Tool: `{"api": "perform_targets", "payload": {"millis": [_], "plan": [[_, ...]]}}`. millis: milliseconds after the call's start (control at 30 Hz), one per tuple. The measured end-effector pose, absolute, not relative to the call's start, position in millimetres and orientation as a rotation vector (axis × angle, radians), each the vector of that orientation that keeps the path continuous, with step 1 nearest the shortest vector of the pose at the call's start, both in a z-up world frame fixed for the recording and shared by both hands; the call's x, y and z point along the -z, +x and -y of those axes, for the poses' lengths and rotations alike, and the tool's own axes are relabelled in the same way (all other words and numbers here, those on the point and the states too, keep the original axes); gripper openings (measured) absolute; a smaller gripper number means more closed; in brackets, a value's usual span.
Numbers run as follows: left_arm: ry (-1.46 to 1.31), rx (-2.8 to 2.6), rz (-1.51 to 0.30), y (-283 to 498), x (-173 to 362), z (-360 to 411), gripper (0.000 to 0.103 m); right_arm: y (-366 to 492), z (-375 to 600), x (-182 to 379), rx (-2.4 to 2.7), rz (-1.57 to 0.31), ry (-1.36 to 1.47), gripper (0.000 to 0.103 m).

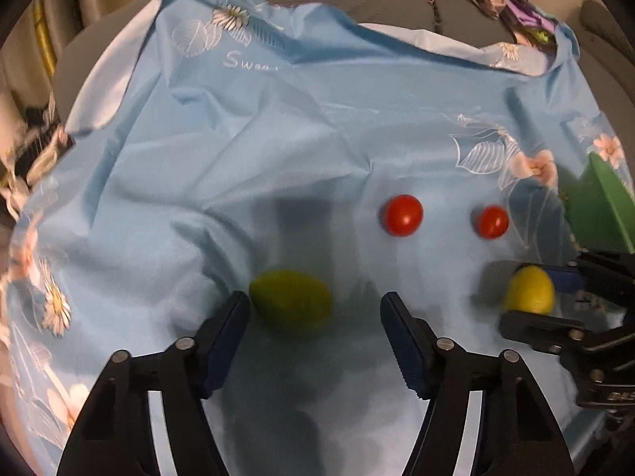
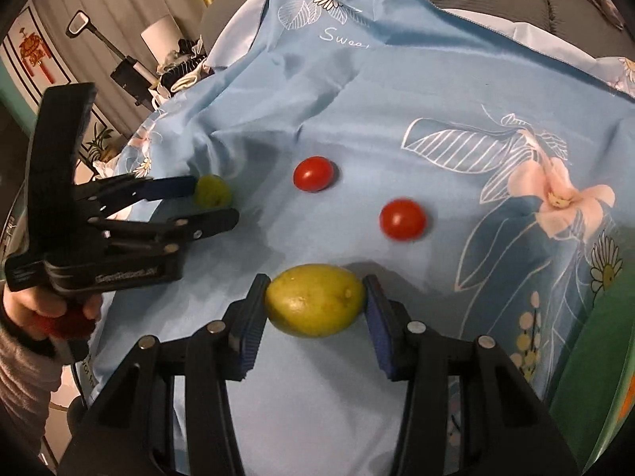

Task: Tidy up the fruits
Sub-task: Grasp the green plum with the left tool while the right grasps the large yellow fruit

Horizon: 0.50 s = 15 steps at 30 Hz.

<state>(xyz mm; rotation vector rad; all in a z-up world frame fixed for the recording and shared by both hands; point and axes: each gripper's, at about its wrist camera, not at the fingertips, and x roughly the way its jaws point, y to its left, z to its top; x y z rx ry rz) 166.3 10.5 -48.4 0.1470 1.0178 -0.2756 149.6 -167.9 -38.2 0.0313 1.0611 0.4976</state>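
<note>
A green lemon [image 1: 291,305] lies on the blue flowered cloth [image 1: 301,127], just ahead of my open left gripper [image 1: 315,303], between its fingertips and nearer the left one. It shows small in the right wrist view [image 2: 212,190] beside the left gripper [image 2: 216,202]. My right gripper [image 2: 315,293] is closed on a yellow lemon [image 2: 315,301], its pads touching both ends. That lemon also shows in the left wrist view [image 1: 530,289] between the right gripper's fingers [image 1: 532,323]. Two red tomatoes [image 1: 401,215] [image 1: 491,221] lie apart on the cloth, and show in the right wrist view [image 2: 313,173] [image 2: 403,219].
A green tray or board [image 1: 603,206] stands at the right edge of the cloth, also in the right wrist view [image 2: 595,365]. The cloth [image 2: 397,99] is wrinkled at the back. Room clutter and a lamp [image 2: 158,35] lie beyond its left edge.
</note>
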Motion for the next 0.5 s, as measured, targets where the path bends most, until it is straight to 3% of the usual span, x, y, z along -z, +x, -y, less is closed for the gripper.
{"api": "perform_targets", "payload": {"millis": [100, 133, 233, 500], "plan": [[0.153, 0.262, -1.031, 170, 54, -10, 0.055, 150, 173, 41, -0.502, -1.061, 0.056, 0.047], [0.149, 0.260, -1.045, 172, 58, -10, 0.044, 150, 174, 41, -0.501, -1.060, 0.063, 0.047], [0.131, 0.267, -1.045, 172, 60, -14, 0.034, 149, 178, 42, -0.501, -1.057, 0.080, 0.047], [0.110, 0.281, -1.041, 174, 59, -16, 0.034, 141, 184, 41, -0.485, -1.056, 0.096, 0.047]]}}
